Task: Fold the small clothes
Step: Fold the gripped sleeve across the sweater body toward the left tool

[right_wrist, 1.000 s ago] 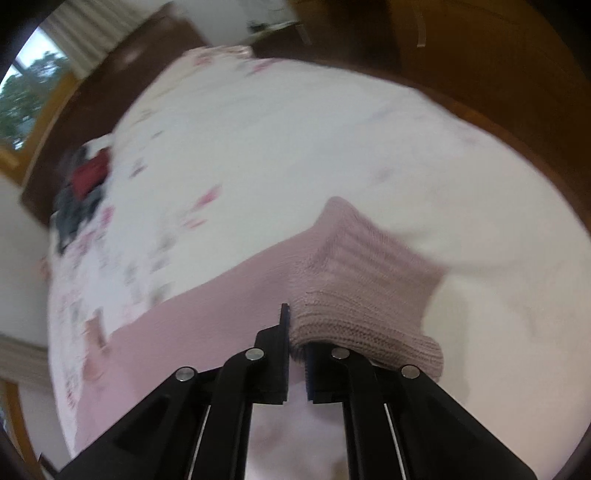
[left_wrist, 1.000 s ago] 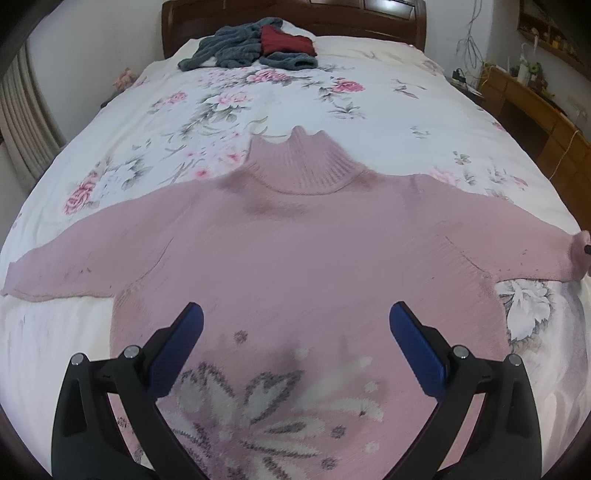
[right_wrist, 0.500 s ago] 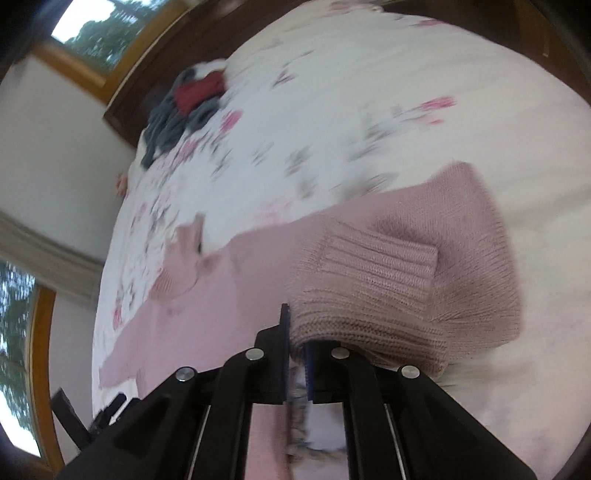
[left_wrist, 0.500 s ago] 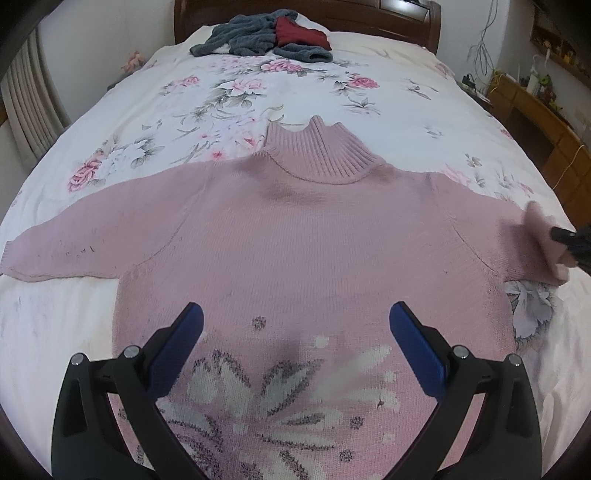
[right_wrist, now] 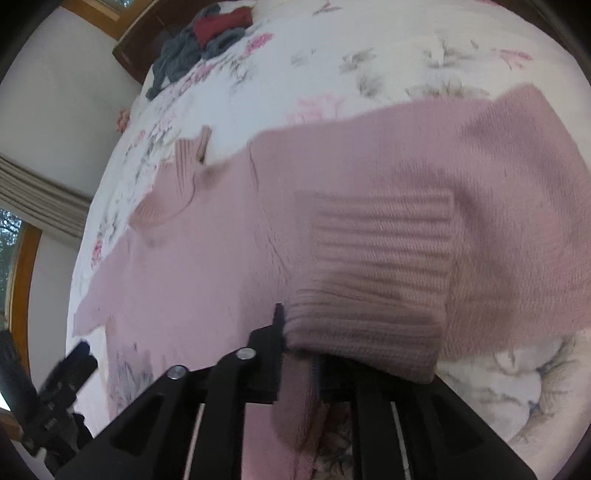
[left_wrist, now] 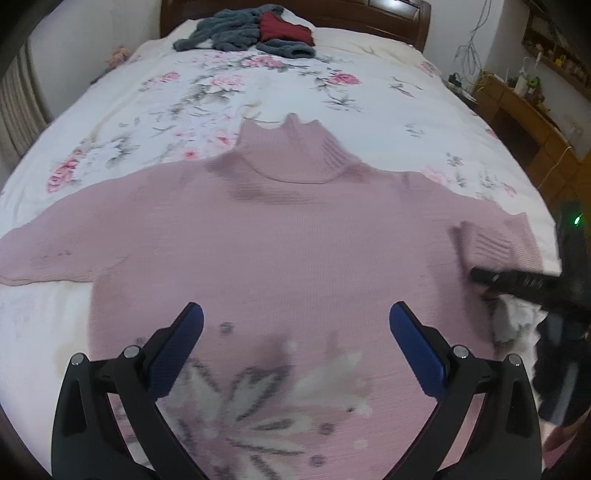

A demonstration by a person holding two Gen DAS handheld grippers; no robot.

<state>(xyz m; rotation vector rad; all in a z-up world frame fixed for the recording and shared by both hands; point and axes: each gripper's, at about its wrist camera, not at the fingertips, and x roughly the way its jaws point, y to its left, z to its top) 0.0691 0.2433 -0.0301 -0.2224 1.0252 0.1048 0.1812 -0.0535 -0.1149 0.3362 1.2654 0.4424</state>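
Observation:
A pink turtleneck sweater [left_wrist: 288,236] with a white flower pattern lies face up on the bed, collar away from me. Its left sleeve [left_wrist: 48,243] stretches out flat. My left gripper [left_wrist: 295,325] hovers open over the hem, touching nothing. My right gripper [right_wrist: 299,350] is shut on the ribbed cuff [right_wrist: 376,258] of the right sleeve, which is doubled back over the sweater's right side. In the left wrist view the right gripper [left_wrist: 480,275] shows as a dark bar at the right edge, next to the cuff [left_wrist: 487,243].
The bed has a white floral cover [left_wrist: 184,92] and a dark wooden headboard [left_wrist: 369,14]. Grey and red clothes [left_wrist: 255,31] are piled near the headboard. A wooden cabinet [left_wrist: 532,122] stands along the bed's right side. A curtain [right_wrist: 40,195] hangs by the window.
My right gripper has carried the right sleeve cuff inward from the bed's edge, folding the sleeve back over the sweater. The left gripper stayed open above the hem.

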